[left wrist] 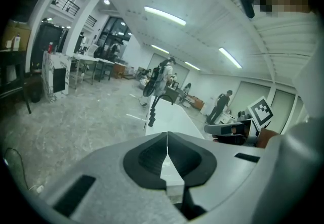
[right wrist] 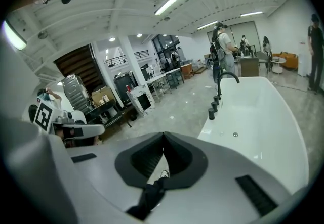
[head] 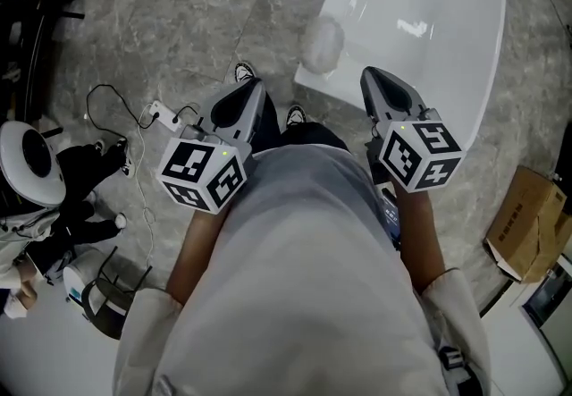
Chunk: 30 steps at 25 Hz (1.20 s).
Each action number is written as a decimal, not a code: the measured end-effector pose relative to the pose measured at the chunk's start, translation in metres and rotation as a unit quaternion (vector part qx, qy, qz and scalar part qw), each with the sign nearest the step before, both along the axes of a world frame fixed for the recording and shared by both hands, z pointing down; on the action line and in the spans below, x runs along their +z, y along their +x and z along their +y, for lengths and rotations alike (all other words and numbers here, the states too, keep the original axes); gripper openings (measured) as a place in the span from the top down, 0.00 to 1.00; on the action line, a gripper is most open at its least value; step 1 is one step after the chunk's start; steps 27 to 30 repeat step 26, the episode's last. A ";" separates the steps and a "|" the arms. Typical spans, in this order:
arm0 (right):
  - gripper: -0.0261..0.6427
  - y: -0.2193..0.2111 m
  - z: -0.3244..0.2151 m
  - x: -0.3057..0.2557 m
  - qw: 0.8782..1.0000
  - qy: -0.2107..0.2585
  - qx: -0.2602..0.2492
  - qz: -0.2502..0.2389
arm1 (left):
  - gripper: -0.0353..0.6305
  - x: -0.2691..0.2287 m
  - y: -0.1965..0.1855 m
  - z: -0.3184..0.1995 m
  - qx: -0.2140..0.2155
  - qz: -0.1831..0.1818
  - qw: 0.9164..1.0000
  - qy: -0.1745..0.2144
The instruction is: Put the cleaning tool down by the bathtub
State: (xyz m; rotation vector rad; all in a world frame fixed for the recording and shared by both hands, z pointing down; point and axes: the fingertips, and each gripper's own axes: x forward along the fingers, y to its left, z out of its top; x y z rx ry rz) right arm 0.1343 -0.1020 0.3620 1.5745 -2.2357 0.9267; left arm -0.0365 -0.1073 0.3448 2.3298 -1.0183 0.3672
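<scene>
The white bathtub [head: 429, 19] fills the upper right of the head view. A pale, fuzzy, blurred lump [head: 322, 44], which may be the cleaning tool, sits at the tub's near left corner; I cannot tell whether it rests on the rim or on the floor. My left gripper [head: 253, 86] is held in front of my chest, over the floor. In its own view the left gripper [left wrist: 166, 134] has its jaw tips together with nothing between them. My right gripper [head: 368, 72] hangs over the tub's near edge, and in its own view the right gripper [right wrist: 163, 134] is shut and empty.
A black faucet [right wrist: 223, 86] stands on the tub's far rim. On the grey marble floor lie a power strip with cables [head: 156, 113], a white round machine [head: 31, 162] at left and a cardboard box [head: 527, 224] at right. My shoes [head: 296, 115] stand beside the tub. People stand far off.
</scene>
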 end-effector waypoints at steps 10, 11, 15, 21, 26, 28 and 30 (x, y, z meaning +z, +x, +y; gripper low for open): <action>0.94 -0.012 0.020 -0.005 1.000 -0.006 -0.004 0.004 | 0.93 0.014 -0.014 0.009 -0.038 0.033 0.998 -0.048; 0.94 -0.012 0.021 -0.005 1.000 -0.008 -0.001 0.005 | 0.93 0.015 -0.014 0.010 -0.037 0.032 0.997 -0.051; 0.94 -0.010 0.029 -0.001 1.000 -0.021 0.011 0.017 | 0.93 0.018 -0.014 0.013 -0.037 0.034 0.997 -0.057; 0.94 -0.006 0.037 0.001 0.999 -0.030 0.018 0.021 | 0.93 0.023 -0.018 0.016 -0.054 0.021 0.997 -0.054; 0.94 -0.008 0.037 0.003 0.999 -0.031 0.019 0.029 | 0.93 0.026 -0.023 0.014 -0.054 -0.002 0.998 -0.045; 0.94 -0.008 0.037 0.003 0.999 -0.031 0.019 0.029 | 0.93 0.026 -0.023 0.014 -0.054 -0.002 0.998 -0.045; 0.94 -0.008 0.037 0.003 0.999 -0.031 0.019 0.029 | 0.93 0.026 -0.023 0.014 -0.054 -0.002 0.998 -0.045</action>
